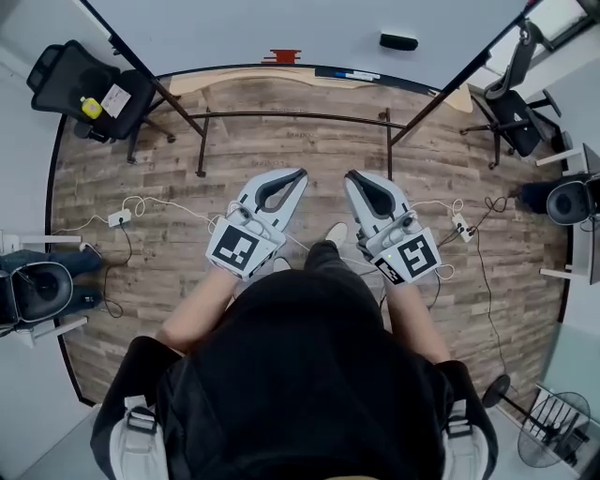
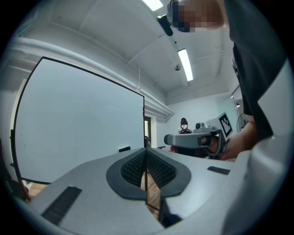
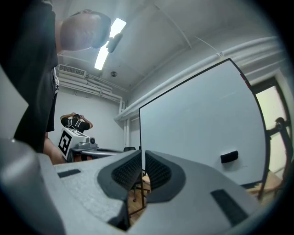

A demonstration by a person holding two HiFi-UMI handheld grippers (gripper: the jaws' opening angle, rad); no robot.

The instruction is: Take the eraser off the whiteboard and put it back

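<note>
The black eraser (image 1: 398, 41) sticks to the white whiteboard (image 1: 281, 28), right of its middle in the head view. It shows small at the board's lower right in the left gripper view (image 2: 124, 149) and larger in the right gripper view (image 3: 229, 156). My left gripper (image 1: 298, 174) and right gripper (image 1: 352, 176) are held side by side in front of me, level, facing the board and well short of it. Both are shut with nothing between the jaws, as seen in the left gripper (image 2: 146, 160) and right gripper (image 3: 143, 166) views.
The whiteboard stands on a black metal frame (image 1: 292, 116) with legs spreading over the wooden floor. Office chairs stand at the far left (image 1: 80, 80) and far right (image 1: 514, 108). Cables and power strips (image 1: 119, 217) lie on the floor. A red item (image 1: 283, 56) sits at the board's base.
</note>
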